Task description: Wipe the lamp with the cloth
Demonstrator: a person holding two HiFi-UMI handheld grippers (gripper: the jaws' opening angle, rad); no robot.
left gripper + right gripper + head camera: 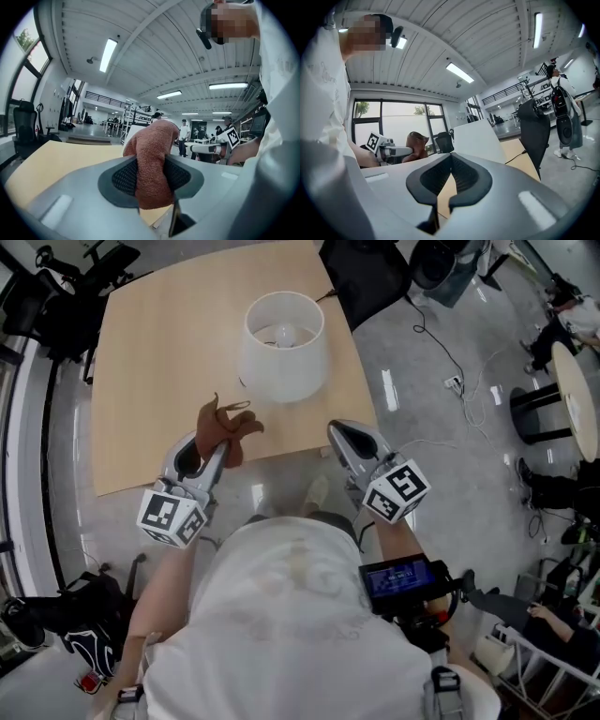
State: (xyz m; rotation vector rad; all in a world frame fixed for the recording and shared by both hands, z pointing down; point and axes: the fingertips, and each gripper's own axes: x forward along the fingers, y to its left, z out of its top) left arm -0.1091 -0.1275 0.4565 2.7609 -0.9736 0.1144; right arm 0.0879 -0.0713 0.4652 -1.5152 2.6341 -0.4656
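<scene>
Over the near edge of the table [159, 362], the head view shows the left gripper [214, 444] with a brown cloth [223, 426] pinched in its jaws. The cloth sticks up past the tips. The white lamp [283, 345] stands near the far right corner of the table, apart from the cloth. The right gripper [336, 430] is at the near right corner, with its jaws pressed together.

From the left gripper view, the left gripper [151, 176] squeezes the cloth [152, 159] between its two dark pads. The cloth bulges out above them. The table [56, 159] lies behind it.

From the right gripper view, the right gripper [449, 180] has its pads touching, with nothing between them. The lamp [480, 140] stands ahead on the table [518, 154]. The cloth [416, 143] shows at the left, in the left gripper [393, 151].
</scene>
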